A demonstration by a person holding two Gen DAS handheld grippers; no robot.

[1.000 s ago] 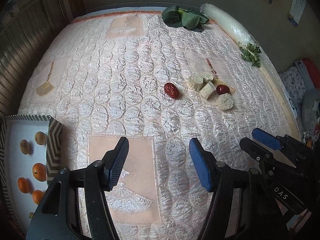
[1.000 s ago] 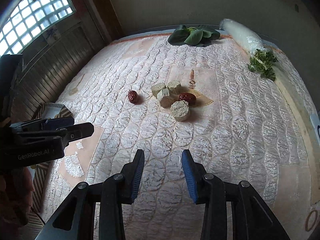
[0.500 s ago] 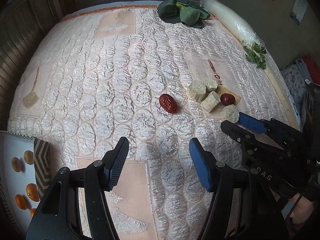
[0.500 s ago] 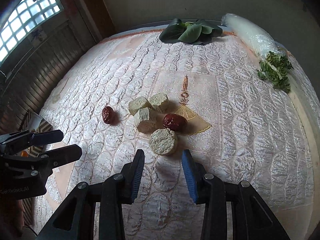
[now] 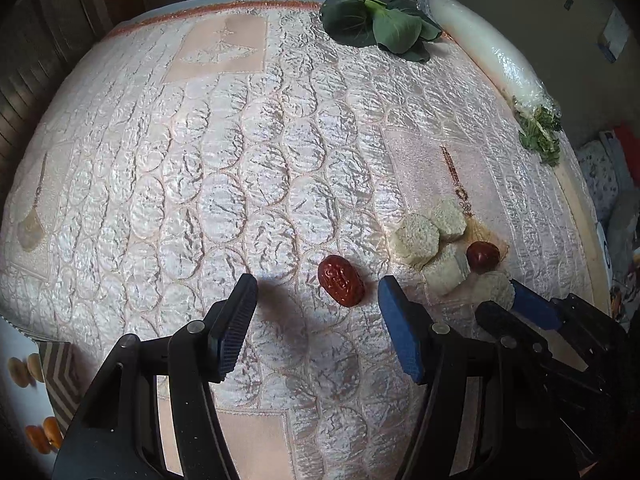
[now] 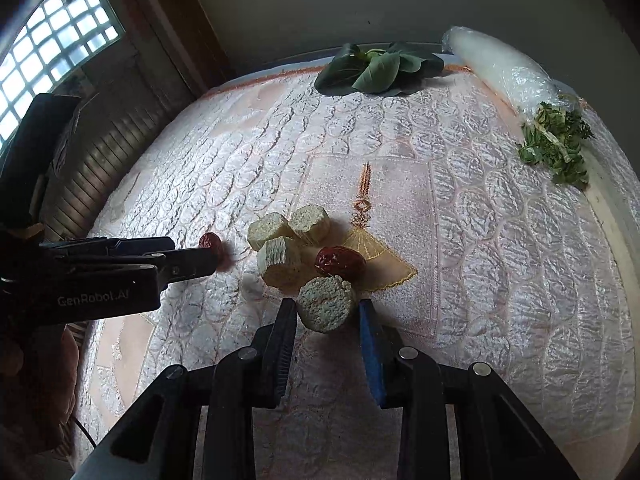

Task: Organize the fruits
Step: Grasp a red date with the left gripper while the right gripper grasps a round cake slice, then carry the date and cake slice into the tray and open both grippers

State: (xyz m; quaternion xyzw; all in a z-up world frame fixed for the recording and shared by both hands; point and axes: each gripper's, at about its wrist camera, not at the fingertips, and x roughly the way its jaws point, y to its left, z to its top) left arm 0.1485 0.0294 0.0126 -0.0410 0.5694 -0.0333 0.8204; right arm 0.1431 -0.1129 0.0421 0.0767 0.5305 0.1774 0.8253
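While both grippers stand over the quilted mattress (image 5: 224,168), each has its own target, so the closes are best kept separate and centred, lest a pad nudge the neighbouring pieces. On the right, the right gripper (image 6: 327,312) has just been closing round the nearest pale cut round (image 6: 326,304), its pads at or almost at the round's sides; full contact I cannot tell. At the left, the left gripper (image 5: 316,300) gapes wide and grips nothing, the lone red jujube (image 5: 341,286) lying on the mattress between its tips, nearer the right pad.
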